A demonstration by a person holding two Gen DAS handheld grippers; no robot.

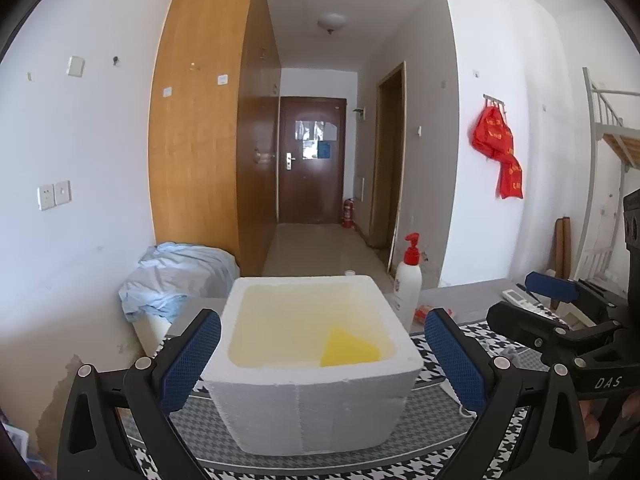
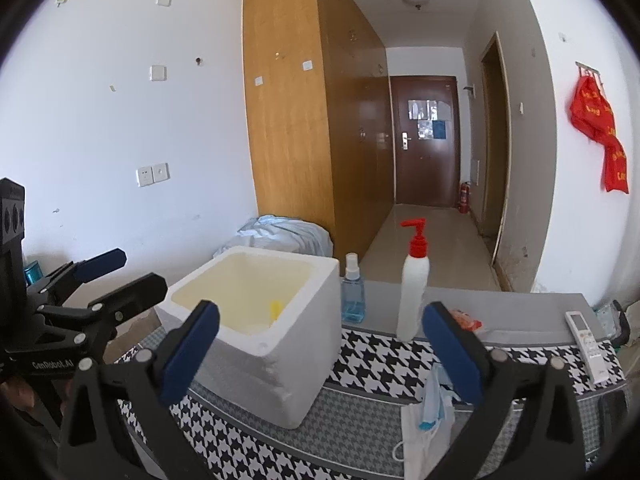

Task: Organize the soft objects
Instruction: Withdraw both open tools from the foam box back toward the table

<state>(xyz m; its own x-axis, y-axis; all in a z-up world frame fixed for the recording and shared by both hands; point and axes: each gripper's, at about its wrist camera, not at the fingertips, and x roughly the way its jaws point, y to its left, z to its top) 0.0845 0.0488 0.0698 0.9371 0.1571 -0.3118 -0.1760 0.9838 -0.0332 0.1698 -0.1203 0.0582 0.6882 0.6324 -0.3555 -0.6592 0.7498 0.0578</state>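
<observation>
While both grippers hover over the table, the left gripper (image 1: 322,354) has its jaws spread wide to either side of the white foam box (image 1: 312,364) and grips nothing. The right gripper (image 2: 320,350) is likewise wide open and empty. A yellow sponge (image 1: 349,349) lies inside the box, on its floor near the right wall. Face masks (image 2: 430,416) lie on the black-and-white houndstooth mat (image 2: 384,368), just right of the box. That mat covers the near part of a grey tabletop (image 2: 500,312). On the bare grey part stand a white pump bottle (image 2: 414,284) with a red top and a blue spray bottle (image 2: 353,294); a remote control (image 2: 586,346) lies at the right. Room: white walls, a wooden wardrobe (image 1: 200,128), a hallway to a dark door (image 1: 310,160), and crumpled blue cloth (image 1: 176,276) behind the box.
</observation>
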